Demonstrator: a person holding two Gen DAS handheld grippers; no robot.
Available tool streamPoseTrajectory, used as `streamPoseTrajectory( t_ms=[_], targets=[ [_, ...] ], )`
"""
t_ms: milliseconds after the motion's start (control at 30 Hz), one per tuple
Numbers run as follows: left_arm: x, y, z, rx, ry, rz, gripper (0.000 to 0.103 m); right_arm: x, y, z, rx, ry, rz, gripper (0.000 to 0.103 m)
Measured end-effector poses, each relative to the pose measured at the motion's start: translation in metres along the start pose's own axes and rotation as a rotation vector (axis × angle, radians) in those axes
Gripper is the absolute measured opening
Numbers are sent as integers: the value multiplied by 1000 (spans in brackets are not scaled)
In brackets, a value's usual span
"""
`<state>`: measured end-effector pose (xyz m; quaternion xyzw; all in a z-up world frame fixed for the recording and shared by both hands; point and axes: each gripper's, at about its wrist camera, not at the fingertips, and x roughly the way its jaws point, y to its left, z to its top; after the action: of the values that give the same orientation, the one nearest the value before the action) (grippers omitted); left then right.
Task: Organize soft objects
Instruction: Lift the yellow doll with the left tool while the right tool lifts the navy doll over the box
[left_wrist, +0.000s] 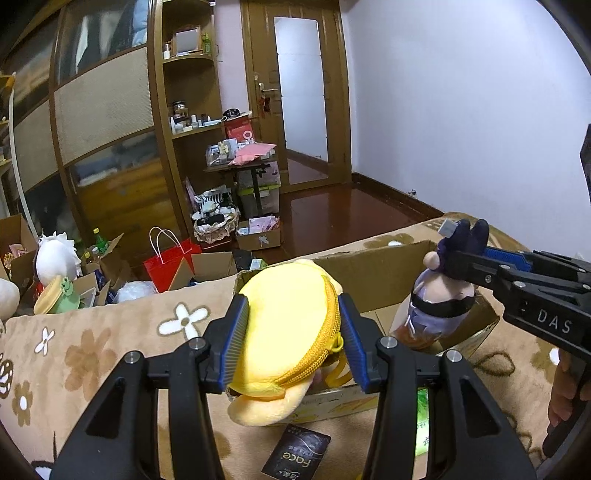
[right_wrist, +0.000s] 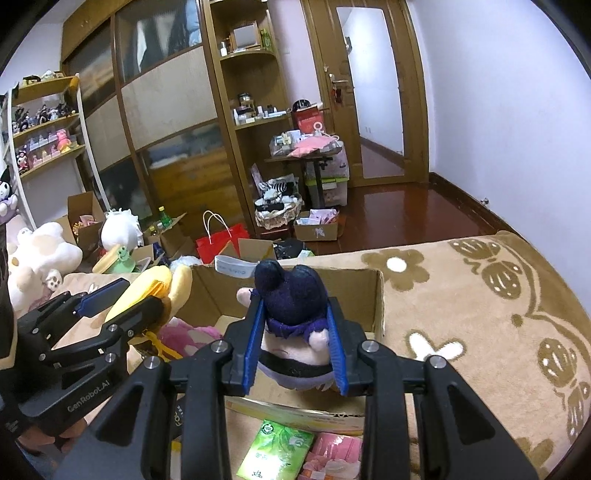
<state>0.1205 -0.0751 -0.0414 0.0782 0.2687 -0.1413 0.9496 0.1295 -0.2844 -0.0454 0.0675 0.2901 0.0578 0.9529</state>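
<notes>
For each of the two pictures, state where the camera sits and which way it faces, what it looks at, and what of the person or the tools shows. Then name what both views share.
Left wrist: on the left gripper, facing forward and downward at the yellow plush pouch it clamps above the cardboard box; the right gripper and a hand show at right.
Right wrist: on the right gripper, facing likewise at the dark-haired doll it clamps; the left gripper shows at left.
Shared: both toys, the box, the floral blanket, the door.

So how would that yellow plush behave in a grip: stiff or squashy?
Probably squashy: the yellow plush bulges between the left gripper pads. Likely light, and its lower flap droops floppily. The fuzzy fabric should resist slipping.
</notes>
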Motion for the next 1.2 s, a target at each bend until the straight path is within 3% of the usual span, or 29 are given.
streamPoseTrajectory(
  t_ms=[367,767,833,1000,1100,1200],
  targets=[
    [11,11,0,-54,35,-29,48,11,-2,-4,5,30,2,35],
    [17,10,-3,-59,80,-40,58,15,-2,-12,26,53,20,41],
    [18,12,-3,-62,90,-32,66,14,-2,-12,34,52,23,41],
    [15,14,-2,-61,105,-22,70,11,-4,-11,50,50,20,41],
    [12,16,-1,-62,104,-7,82,11,-5,-11,56,58,40,44],
    [8,18,0,-69,97,2,90,8,-4,-11,55,54,43,59]
  ],
)
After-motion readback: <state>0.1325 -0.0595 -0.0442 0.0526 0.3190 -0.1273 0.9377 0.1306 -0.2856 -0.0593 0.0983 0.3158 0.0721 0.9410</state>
